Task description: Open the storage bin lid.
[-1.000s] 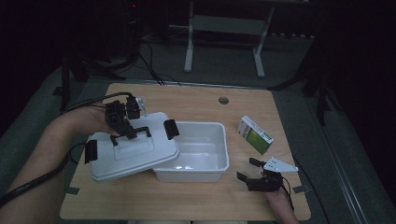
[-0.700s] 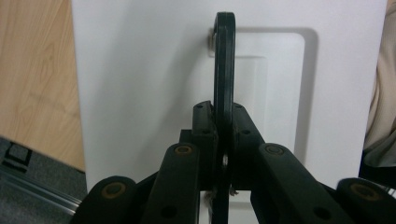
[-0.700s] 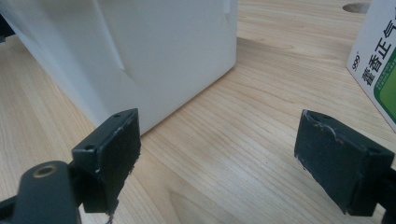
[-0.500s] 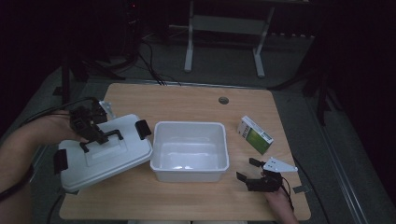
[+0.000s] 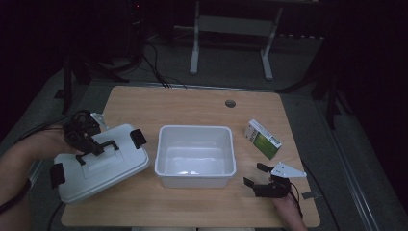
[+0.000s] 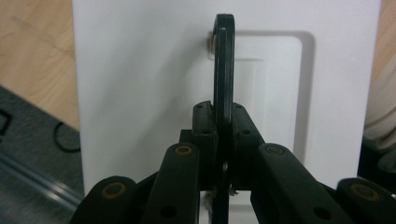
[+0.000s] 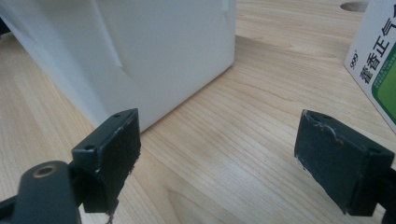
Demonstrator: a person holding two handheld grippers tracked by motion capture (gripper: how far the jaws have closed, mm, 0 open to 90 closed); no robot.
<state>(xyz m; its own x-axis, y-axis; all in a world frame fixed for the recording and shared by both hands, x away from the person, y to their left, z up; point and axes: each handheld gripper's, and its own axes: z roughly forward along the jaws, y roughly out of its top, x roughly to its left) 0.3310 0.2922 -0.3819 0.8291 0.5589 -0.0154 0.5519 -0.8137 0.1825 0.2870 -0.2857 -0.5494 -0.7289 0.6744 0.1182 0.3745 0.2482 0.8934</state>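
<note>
While the left gripper [image 5: 85,140] clamps the black handle [image 6: 223,70] of the white lid [image 5: 98,161], the lid sits at the left end of the table [image 5: 192,103], tilted, just beside the open white tub [image 5: 196,155] and apart from it. In the left gripper view the jaws are pressed together on the handle, which stands edge-on between them.

The step in hand appears to be setting the lid down clear of the tub. To do it well, lower the lid until it lies flat on the wood, keep its near corner on the table and not over the edge, and open the jaws only once its weight rests.

The right gripper [image 5: 263,184] rests near the front right corner with its jaws wide apart and empty; in the right gripper view the tub wall [image 7: 154,56] stands ahead at the left and a green and white carton [image 5: 262,139] at the right.

Whether the lid already touches the table cannot be told. The carton's print is cut off at the frame edge. The room beyond the table is too dark to read.
</note>
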